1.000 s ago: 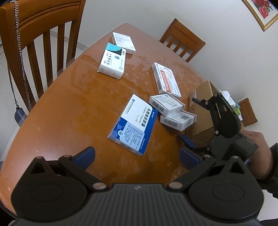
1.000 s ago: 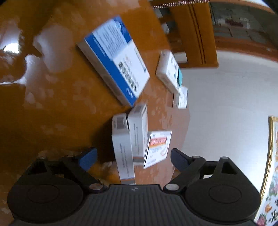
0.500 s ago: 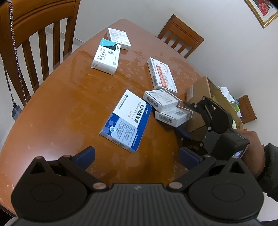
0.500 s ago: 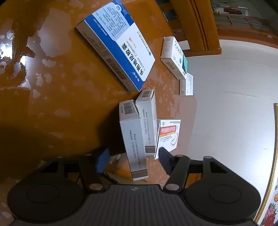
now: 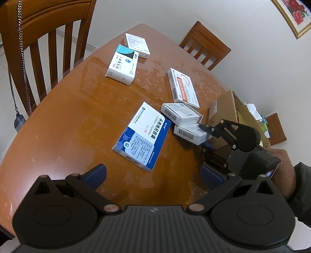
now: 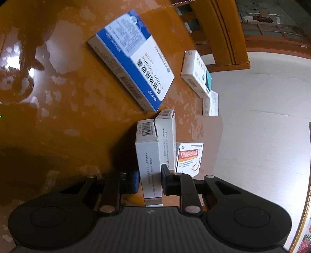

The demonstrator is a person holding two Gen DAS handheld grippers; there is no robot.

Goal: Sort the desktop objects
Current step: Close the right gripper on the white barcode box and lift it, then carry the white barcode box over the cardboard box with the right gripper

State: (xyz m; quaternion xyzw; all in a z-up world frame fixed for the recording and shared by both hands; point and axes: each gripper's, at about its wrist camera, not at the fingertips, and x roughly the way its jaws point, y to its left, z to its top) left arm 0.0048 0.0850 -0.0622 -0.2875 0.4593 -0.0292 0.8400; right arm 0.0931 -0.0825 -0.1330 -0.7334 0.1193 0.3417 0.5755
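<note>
Right gripper (image 6: 149, 180) jaws just closed, pinching white box (image 6: 148, 155) on surface (image 5: 68, 120); left gripper (image 5: 153, 175) jaws spread, empty.

The near end of the white box (image 6: 148, 161) runs down behind the right tool's (image 6: 149, 180) body, so its bottom edge is lost. That tool's lower finger sits under the box in the left wrist view, mostly out of sight. Print on the blue-and-white box (image 6: 134, 64) is smeared by blur. The cardboard carton (image 5: 225, 111) beyond the bench (image 5: 68, 120) is half covered, its contents unreadable. The picture frame (image 5: 293, 17) is clipped at the corner.
</note>
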